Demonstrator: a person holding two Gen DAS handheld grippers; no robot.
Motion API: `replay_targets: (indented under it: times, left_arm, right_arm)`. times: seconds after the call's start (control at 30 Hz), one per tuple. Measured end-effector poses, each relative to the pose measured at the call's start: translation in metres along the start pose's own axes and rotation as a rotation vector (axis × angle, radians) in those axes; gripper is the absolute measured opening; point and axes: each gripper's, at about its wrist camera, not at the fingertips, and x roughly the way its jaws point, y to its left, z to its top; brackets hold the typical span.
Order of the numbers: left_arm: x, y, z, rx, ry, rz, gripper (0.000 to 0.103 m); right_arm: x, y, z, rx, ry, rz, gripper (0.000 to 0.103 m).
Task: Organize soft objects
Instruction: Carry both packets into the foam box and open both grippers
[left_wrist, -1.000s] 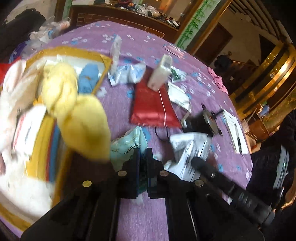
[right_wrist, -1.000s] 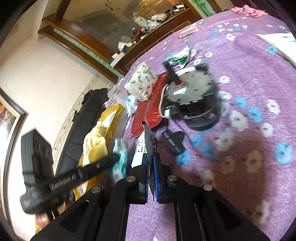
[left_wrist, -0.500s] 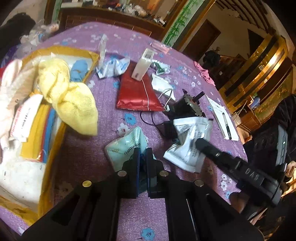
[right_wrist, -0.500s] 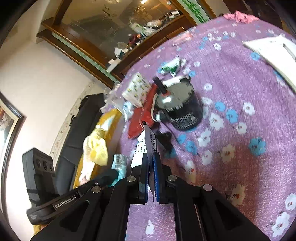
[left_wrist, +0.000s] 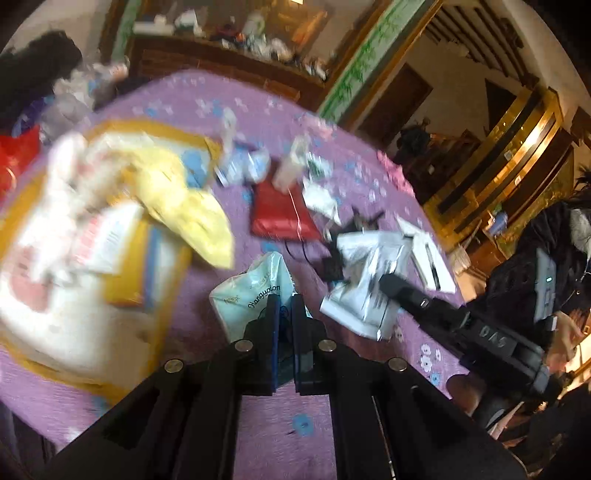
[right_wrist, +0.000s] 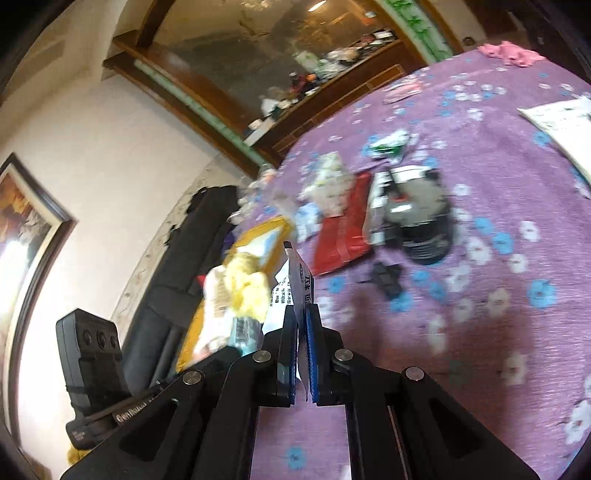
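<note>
I see the yellow-rimmed tray (left_wrist: 162, 317) of soft things lying left of both packets, nearer my left gripper (left_wrist: 284, 306), clamped on the mint pouch (left_wrist: 251, 291), than my right gripper (right_wrist: 301, 314), clamped on the silver pouch (left_wrist: 365, 284)

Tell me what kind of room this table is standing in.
Probably a lived-in home room, a living or dining room. A round table under a purple flowered cloth, a framed picture on the wall, and a cluttered wooden sideboard behind all point that way.
</note>
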Motion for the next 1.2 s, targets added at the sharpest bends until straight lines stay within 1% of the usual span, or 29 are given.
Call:
replay_targets:
  times: [0.07,0.13,0.2,0.23,0.27,0.3,0.33,0.37,0.4,0.43,0.5,0.6,0.7,0.8,0.87,0.97,1.0,1.03,1.07,1.1,1.13,1.17,1.2]
  left_arm:
    - [-0.022,0.013,0.007,-0.017,-0.040,0.032,0.003]
    - [-0.049,0.030,0.015,-0.030,-0.094,0.113,0.003]
    - [-0.068,0.046,0.019,-0.054,-0.134,0.158,0.003]
    - [-0.073,0.052,0.020,-0.057,-0.143,0.174,0.003]
    - [-0.077,0.058,0.021,-0.058,-0.150,0.199,0.003]
    - [-0.079,0.066,0.022,-0.063,-0.156,0.241,0.003]
    - [-0.079,0.073,0.022,-0.068,-0.156,0.270,0.003]
    - [-0.076,0.079,0.024,-0.070,-0.151,0.284,0.003]
    - [-0.073,0.086,0.023,-0.073,-0.142,0.292,0.003]
    - [-0.067,0.093,0.023,-0.079,-0.131,0.297,0.003]
    - [-0.058,0.108,0.023,-0.096,-0.112,0.307,0.003]
    - [-0.046,0.118,0.023,-0.097,-0.089,0.326,0.003]
    - [-0.039,0.119,0.022,-0.089,-0.077,0.324,0.003]
    - [-0.030,0.115,0.019,-0.046,-0.051,0.343,0.004]
    - [-0.021,0.114,0.016,-0.034,-0.021,0.329,0.005]
    - [-0.012,0.118,0.008,-0.046,-0.003,0.295,0.006]
    - [-0.011,0.119,0.008,-0.057,0.009,0.273,0.006]
    - [-0.010,0.120,0.007,-0.065,0.017,0.258,0.006]
    - [-0.011,0.120,0.007,-0.074,0.018,0.251,0.006]
    - [-0.014,0.119,0.007,-0.089,0.001,0.246,0.006]
    - [-0.019,0.117,0.007,-0.101,-0.026,0.240,0.007]
    - [-0.024,0.114,0.007,-0.111,-0.055,0.235,0.009]
    - [-0.028,0.111,0.006,-0.118,-0.082,0.233,0.022]
  right_arm:
    - [0.009,0.017,-0.001,-0.037,0.028,0.024,0.005]
    - [0.022,0.036,0.002,-0.084,0.061,0.046,0.005]
    - [0.036,0.051,0.005,-0.116,0.092,0.077,0.005]
    - [0.044,0.060,0.006,-0.129,0.111,0.096,0.005]
    - [0.064,0.080,0.006,-0.149,0.154,0.139,0.005]
    - [0.064,0.080,0.006,-0.149,0.154,0.139,0.005]
    - [0.076,0.089,0.004,-0.155,0.179,0.159,0.005]
    - [0.084,0.093,0.003,-0.158,0.193,0.167,0.005]
    - [0.105,0.103,-0.004,-0.170,0.235,0.164,0.005]
    - [0.105,0.103,-0.004,-0.170,0.235,0.164,0.005]
    - [0.121,0.107,-0.011,-0.177,0.267,0.151,0.005]
    - [0.147,0.114,-0.019,-0.194,0.307,0.112,0.005]
    - [0.155,0.116,-0.022,-0.210,0.311,0.080,0.005]
    - [0.167,0.118,-0.024,-0.211,0.330,0.067,0.005]
    - [0.171,0.120,-0.026,-0.203,0.349,0.048,0.008]
    - [0.167,0.117,-0.027,-0.187,0.354,0.060,0.012]
    - [0.164,0.117,-0.028,-0.181,0.349,0.089,0.017]
    - [0.164,0.117,-0.028,-0.181,0.349,0.089,0.029]
    - [0.159,0.116,-0.028,-0.183,0.338,0.114,0.035]
    - [0.155,0.117,-0.028,-0.186,0.327,0.133,0.050]
    - [0.147,0.118,-0.027,-0.195,0.307,0.129,0.058]
    - [0.139,0.119,-0.026,-0.205,0.280,0.134,0.061]
    - [0.133,0.119,-0.026,-0.217,0.264,0.132,0.065]
